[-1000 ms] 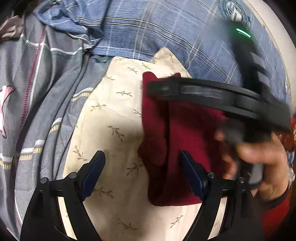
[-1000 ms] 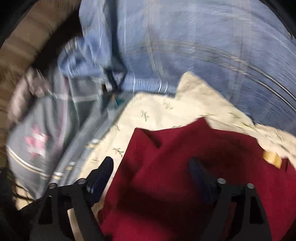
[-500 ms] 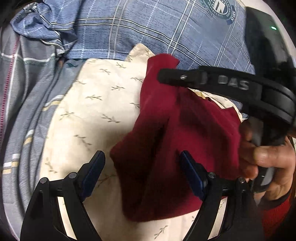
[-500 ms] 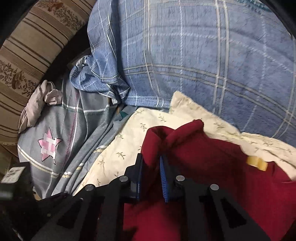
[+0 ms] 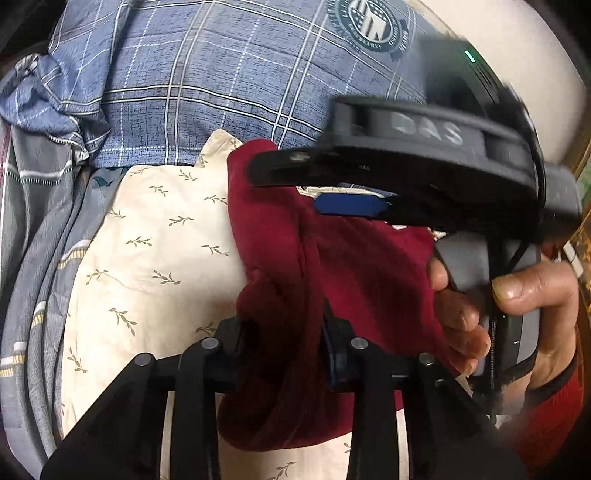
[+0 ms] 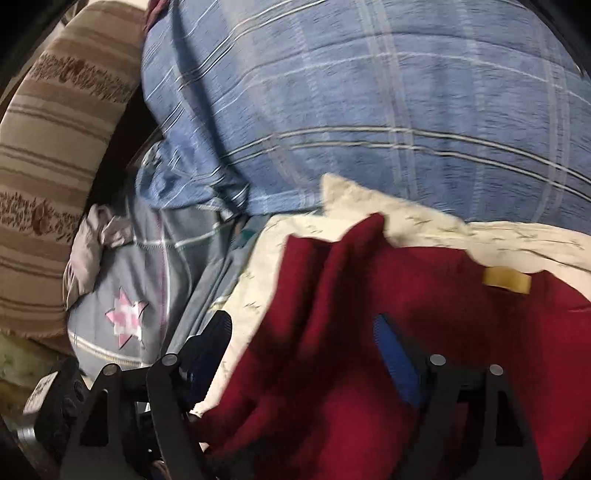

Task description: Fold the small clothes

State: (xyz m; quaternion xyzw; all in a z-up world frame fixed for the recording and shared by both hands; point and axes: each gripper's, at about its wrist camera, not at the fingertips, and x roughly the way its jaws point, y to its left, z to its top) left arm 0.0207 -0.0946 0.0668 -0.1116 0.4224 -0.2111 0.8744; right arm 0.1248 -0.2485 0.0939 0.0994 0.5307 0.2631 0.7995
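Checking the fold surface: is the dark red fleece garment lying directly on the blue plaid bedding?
No: the dark red fleece garment lies on a cream leaf-print cloth spread over the blue plaid bedding.

Deep red fleece garment [image 5: 354, 266], plain all over, with a mustard-yellow tag [image 6: 506, 280] at its neck. Beneath it, a cream cloth [image 5: 155, 258] sprinkled with olive leaf sprigs. Behind, a blue pillow checked in white lines [image 5: 207, 85], carrying a teal round crest [image 5: 373, 24]. Grey bedding [image 6: 125, 314] shows a pink star.
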